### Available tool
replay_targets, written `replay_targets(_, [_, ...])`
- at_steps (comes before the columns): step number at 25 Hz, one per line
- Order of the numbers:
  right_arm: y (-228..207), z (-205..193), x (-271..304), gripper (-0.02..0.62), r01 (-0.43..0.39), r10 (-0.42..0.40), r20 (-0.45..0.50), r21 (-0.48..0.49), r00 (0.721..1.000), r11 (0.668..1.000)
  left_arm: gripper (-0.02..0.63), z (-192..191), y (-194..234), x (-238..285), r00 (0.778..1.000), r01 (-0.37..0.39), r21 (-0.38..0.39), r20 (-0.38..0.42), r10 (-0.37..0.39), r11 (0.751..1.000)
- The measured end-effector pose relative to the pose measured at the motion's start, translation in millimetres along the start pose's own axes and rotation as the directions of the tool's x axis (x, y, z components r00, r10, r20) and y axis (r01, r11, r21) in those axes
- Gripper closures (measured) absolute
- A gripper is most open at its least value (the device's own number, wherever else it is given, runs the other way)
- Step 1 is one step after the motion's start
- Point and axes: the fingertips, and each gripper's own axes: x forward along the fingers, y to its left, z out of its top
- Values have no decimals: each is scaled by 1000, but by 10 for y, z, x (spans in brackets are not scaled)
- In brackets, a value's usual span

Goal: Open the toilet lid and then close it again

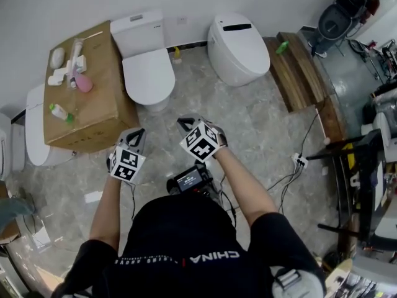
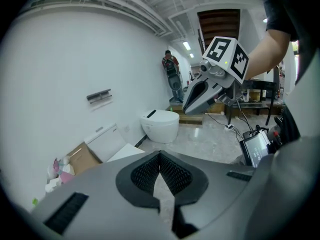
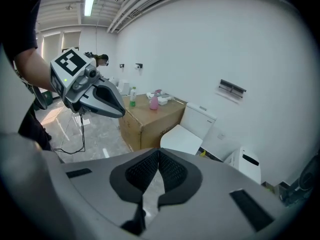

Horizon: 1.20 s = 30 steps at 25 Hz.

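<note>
The white toilet (image 1: 149,78) stands against the back wall with its lid down and its tank (image 1: 138,33) behind it. It also shows in the right gripper view, toilet (image 3: 184,138), and partly in the left gripper view, toilet (image 2: 111,143). My left gripper (image 1: 138,133) and right gripper (image 1: 184,123) hang side by side over the floor, a short way in front of the bowl, both pointing toward it. Both are shut with nothing between the jaws: left gripper (image 2: 160,155), right gripper (image 3: 159,154). Neither touches the toilet.
A cardboard box (image 1: 87,98) with bottles on top stands left of the toilet. A rounded smart toilet (image 1: 237,48) sits to its right, with wooden planks (image 1: 298,70) beyond. A device with a screen (image 1: 190,179) hangs at the person's chest. Cables (image 1: 291,172) cross the floor.
</note>
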Motion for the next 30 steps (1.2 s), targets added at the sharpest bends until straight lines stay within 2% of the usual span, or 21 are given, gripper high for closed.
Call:
replay_targets(5, [-198, 311, 317, 580, -98, 97, 98, 11, 990, 995, 595, 24, 292, 318, 1000, -24, -38, 0, 24, 999])
replay_targets(7, [-350, 400, 421, 580, -111, 111, 119, -6, 987, 994, 595, 105, 406, 487, 999, -32, -37, -5, 31, 999])
replay_targets(9, [-564, 420, 548, 580, -114, 117, 113, -30, 987, 993, 595, 224, 533, 664, 999, -40, -37, -9, 39, 999])
replay_targets(14, [-1215, 567, 798, 580, -143, 144, 117, -17, 983, 990, 595, 551, 933, 1083, 997, -76, -44, -34, 75, 996])
replay_targets(19, [-1699, 644, 990, 580, -174, 180, 111, -62, 977, 983, 595, 785, 1175, 1449, 992, -112, -50, -66, 109, 992])
replay_targets(25, [-2045, 678, 1214, 580, -229, 238, 126, -80, 963, 970, 595, 895, 1329, 1742, 985, -146, -76, -101, 138, 986])
replay_targets(30, [-2049, 732, 1385, 580, -255, 264, 111, -86, 958, 963, 595, 793, 1450, 1834, 984, -138, -79, -128, 127, 987])
